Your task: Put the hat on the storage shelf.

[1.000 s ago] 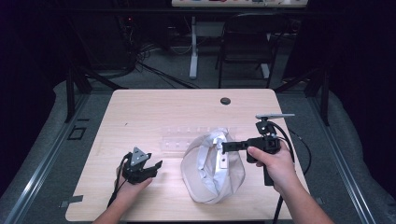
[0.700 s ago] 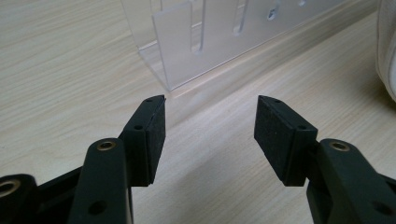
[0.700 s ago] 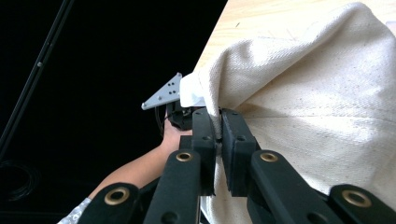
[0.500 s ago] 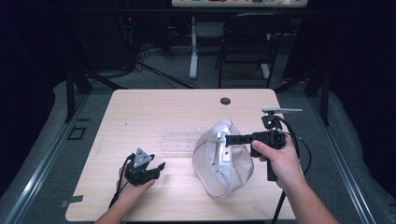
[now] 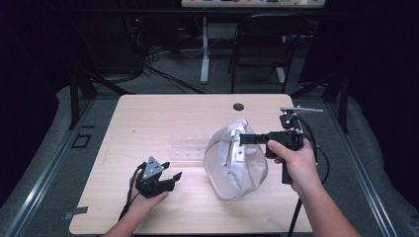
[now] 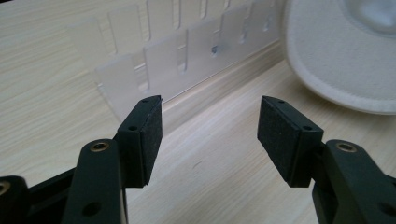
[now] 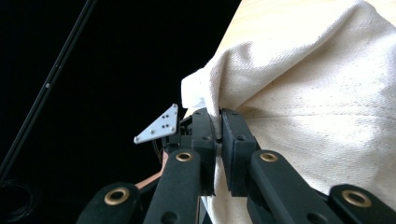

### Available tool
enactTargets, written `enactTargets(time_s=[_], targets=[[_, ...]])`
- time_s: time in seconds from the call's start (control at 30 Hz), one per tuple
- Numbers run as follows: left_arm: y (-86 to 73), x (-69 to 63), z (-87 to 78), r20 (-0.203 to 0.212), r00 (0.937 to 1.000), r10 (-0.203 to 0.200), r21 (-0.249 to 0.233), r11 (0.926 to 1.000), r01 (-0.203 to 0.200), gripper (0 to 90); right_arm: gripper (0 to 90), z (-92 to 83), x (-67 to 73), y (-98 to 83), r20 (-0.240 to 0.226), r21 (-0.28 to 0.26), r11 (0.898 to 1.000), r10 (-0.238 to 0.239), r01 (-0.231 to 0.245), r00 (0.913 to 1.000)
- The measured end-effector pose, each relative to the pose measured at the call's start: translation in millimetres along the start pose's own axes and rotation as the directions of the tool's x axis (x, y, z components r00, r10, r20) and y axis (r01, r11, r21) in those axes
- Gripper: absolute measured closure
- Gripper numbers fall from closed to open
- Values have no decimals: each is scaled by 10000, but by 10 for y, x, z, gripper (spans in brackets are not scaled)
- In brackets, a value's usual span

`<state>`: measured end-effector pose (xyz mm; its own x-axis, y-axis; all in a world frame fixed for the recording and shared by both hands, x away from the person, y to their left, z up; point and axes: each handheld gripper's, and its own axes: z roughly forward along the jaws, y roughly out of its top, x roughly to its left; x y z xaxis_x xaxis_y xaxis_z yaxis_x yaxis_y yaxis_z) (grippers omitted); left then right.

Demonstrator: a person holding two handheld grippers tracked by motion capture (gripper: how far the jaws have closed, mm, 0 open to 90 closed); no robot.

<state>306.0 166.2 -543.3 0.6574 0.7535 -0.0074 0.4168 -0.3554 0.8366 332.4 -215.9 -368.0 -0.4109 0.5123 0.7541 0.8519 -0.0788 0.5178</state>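
right gripper (image 5: 243,138) jaws pinched on the rim of the white cloth bag (image 5: 237,165), lifting it at table centre-right. left gripper (image 5: 174,178), at the bag's 9 o'clock, empty, jaws just opened wide. next move likely: left takes the opposite rim.

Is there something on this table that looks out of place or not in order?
Nothing looks damaged or spilled. The cloth bag hangs crumpled because the right tongs pinch its edge and lift it. The clear plastic rack stands upright beside it. The left tongs are open, holding nothing.
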Motion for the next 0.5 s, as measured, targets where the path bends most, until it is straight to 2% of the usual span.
enactTargets(time_s=[0.07,0.17,0.4,0.5], targets=[[27,-49,-16,234,9997,106,-100,9999,-104,411,849,11,10,23,-53,-33,10000,16,-16,10000],[59,-147,-26,393,9978,537,-186,9984,-530,412,848,18,30,60,-55,-66,10000,-15,15,10000],[152,-356,-37,867,9921,903,-558,9948,-857,439,849,30,87,145,-5,-207,9997,-91,91,10000],[185,-443,-34,997,9884,1144,-579,9924,-1090,443,849,43,107,172,-13,-266,9996,-115,114,9999]])
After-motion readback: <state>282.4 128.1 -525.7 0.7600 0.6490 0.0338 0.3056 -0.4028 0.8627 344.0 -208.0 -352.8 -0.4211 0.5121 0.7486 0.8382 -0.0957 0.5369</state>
